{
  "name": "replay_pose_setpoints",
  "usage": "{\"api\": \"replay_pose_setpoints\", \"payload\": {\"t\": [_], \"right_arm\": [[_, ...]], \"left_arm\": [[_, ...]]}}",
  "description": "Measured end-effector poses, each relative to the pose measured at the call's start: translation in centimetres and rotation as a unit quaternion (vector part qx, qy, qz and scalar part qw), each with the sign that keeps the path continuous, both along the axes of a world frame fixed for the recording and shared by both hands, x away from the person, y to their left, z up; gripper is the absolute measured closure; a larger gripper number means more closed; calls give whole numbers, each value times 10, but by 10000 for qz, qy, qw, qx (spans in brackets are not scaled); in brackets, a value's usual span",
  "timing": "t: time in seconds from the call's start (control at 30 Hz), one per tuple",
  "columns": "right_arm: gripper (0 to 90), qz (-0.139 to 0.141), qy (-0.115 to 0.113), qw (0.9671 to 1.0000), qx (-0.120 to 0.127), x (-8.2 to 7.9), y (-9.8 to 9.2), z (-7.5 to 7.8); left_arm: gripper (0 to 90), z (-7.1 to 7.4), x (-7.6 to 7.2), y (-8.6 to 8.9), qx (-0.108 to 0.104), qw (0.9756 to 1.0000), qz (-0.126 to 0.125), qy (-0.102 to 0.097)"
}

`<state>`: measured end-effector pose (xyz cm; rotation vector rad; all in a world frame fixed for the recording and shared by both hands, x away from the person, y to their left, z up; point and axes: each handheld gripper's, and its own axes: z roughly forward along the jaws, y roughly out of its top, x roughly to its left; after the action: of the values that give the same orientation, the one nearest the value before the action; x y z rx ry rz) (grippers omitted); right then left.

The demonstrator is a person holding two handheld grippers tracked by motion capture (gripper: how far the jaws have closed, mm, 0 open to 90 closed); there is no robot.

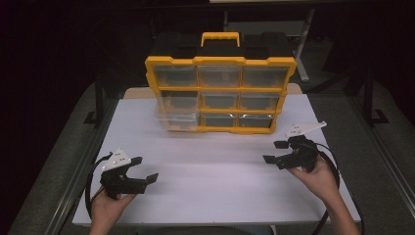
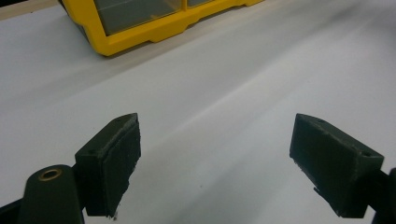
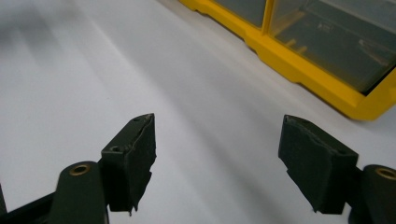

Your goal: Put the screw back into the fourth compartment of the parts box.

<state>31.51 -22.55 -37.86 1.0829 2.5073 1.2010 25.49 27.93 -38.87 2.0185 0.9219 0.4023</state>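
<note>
The white rectangular table top (image 1: pixel 215 181) carries, at its far edge, an upright yellow-and-black plastic organiser case (image 1: pixel 220 93) with nine clear drawers; the lower-left clear drawer (image 1: pixel 177 121) appears pulled partly out of its bay, though blur there leaves this uncertain. A wide bare stretch of table lies between the case and both grippers, giving free room to advance. The left gripper (image 1: pixel 139 169) rests near the front left corner, jaws spread and empty; the right gripper (image 1: pixel 275 152) sits near the right edge, likewise released and holding nothing. Likely risks: a push on the standing case could tip it backward off the far edge; a hasty pull could bring the protruding drawer out entirely; a trailing cable could catch on the table's side edges.
</note>
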Motion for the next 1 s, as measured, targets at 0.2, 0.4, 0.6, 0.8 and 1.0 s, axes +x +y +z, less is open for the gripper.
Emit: {"api": "replay_pose_setpoints", "payload": {"t": [0.2, 0.4, 0.6, 0.8, 1.0], "right_arm": [[251, -50, -26, 10000, 37, -6, -4, -10], [233, -139, -21, 9999, 54, -13, -7, -20], [205, -198, -66, 9998, 66, -18, -7, -25], [191, -237, -99, 9996, 79, -23, -9, -31], [185, -289, -49, 9995, 74, -26, -11, -35]], "left_arm": [[161, 0, 0, 2, 73, 10000, -43, -10], [161, -2, -1, 1, 76, 10000, -64, -1], [161, -3, -1, 1, 59, 10000, -69, 26], [161, -4, -2, 1, 51, 10000, -55, 48], [160, -6, -2, 2, 85, 9999, -94, 51]]}}
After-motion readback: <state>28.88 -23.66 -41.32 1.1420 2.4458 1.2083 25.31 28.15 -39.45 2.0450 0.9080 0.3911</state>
